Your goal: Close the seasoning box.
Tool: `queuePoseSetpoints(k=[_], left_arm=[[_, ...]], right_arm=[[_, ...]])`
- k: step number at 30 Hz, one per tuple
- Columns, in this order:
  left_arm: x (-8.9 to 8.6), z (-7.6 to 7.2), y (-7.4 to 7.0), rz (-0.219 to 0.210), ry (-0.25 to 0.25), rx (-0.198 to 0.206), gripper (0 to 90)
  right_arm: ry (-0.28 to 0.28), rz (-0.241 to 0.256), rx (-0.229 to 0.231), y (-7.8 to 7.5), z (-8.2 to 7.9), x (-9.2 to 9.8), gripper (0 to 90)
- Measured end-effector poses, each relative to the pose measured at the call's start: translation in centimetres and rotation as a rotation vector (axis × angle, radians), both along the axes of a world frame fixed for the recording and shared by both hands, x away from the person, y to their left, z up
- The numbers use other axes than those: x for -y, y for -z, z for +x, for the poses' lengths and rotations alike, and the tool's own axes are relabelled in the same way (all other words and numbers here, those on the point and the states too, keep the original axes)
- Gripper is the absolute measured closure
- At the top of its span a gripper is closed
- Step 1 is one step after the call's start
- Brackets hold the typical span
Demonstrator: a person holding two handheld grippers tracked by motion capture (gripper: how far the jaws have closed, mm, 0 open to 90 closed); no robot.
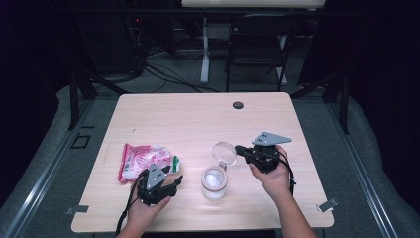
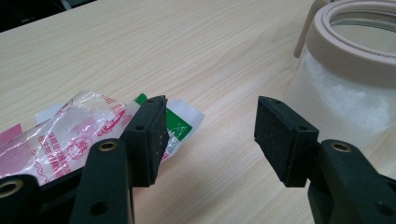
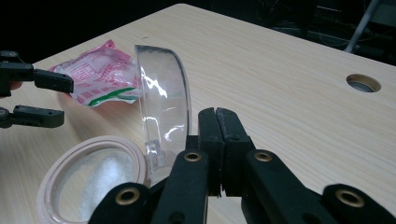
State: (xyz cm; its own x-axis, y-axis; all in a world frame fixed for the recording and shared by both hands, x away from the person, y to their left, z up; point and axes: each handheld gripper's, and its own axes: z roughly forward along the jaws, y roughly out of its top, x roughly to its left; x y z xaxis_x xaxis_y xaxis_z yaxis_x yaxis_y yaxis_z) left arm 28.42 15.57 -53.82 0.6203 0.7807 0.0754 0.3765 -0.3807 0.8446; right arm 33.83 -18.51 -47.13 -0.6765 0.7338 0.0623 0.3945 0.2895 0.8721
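Observation:
A clear jar (image 1: 214, 183) with a beige rim (image 3: 88, 182) holds white grains and stands near the table's front middle. Its hinged clear lid (image 1: 224, 151) is swung up and open (image 3: 163, 102). My right gripper (image 1: 238, 148) is shut with nothing visible between its jaws, its tip (image 3: 218, 116) right beside the raised lid. A crumpled pink, white and green plastic bag (image 1: 143, 159) lies flat to the left. My left gripper (image 1: 177, 181) is open just off the table, between the bag (image 2: 79, 130) and the jar (image 2: 345, 84), with its left jaw over the bag's green corner.
The light wooden table (image 1: 198, 119) has a round cable hole (image 1: 238, 105) at its far middle. A black chair (image 1: 257, 44) and a white desk leg stand on the floor beyond it. Small metal clamps sit at the front corners.

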Motion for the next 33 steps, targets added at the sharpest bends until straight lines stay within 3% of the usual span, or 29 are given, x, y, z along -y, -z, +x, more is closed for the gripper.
queuePoseSetpoints(k=[33], left_arm=[[0.04, 0.01, 0.00, 0.002, 0.002, 0.002, 43.9]], right_arm=[[-0.009, 0.005, 0.011, -0.28, -0.34, -0.37, 89.7]])
